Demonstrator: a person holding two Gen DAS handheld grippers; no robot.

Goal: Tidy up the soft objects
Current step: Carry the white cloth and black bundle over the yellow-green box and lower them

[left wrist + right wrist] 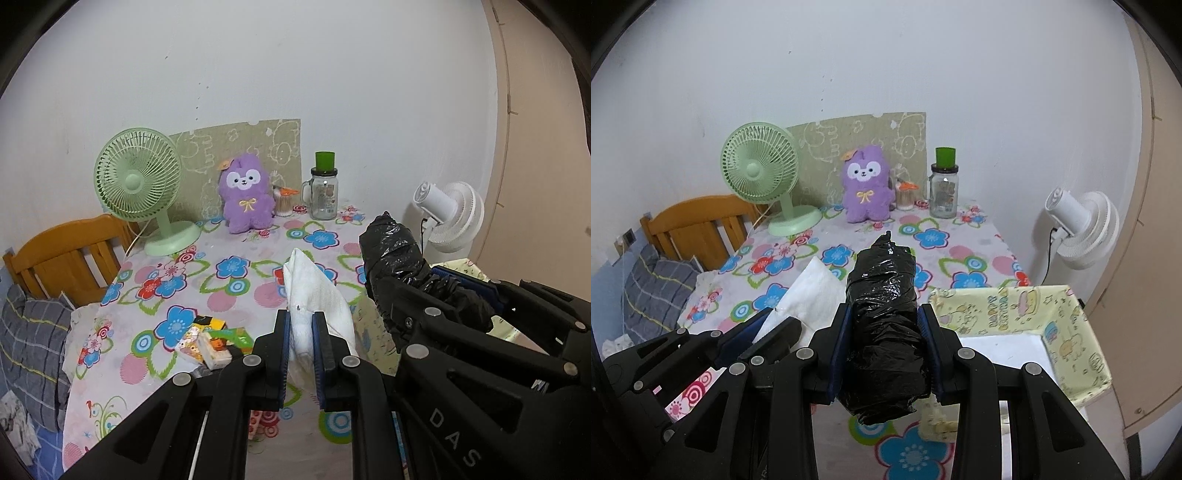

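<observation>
My left claw (300,328) is clamped on the white cloth (317,291), held up over the table (236,306) at 6 o'clock in the left view, with the purple plush (246,197) far off at 12 by the wall. In the right view my right claw (885,350) pinches the black bundle (884,314) at centre, and the yellow box (1067,325) at 3 o'clock looks empty where visible. I judge both items are lifted, nothing is stowed, and the plush is untouched.

A home bedroom: wooden bed headboard (62,251), pillow (33,332), plush toy (246,195).
</observation>
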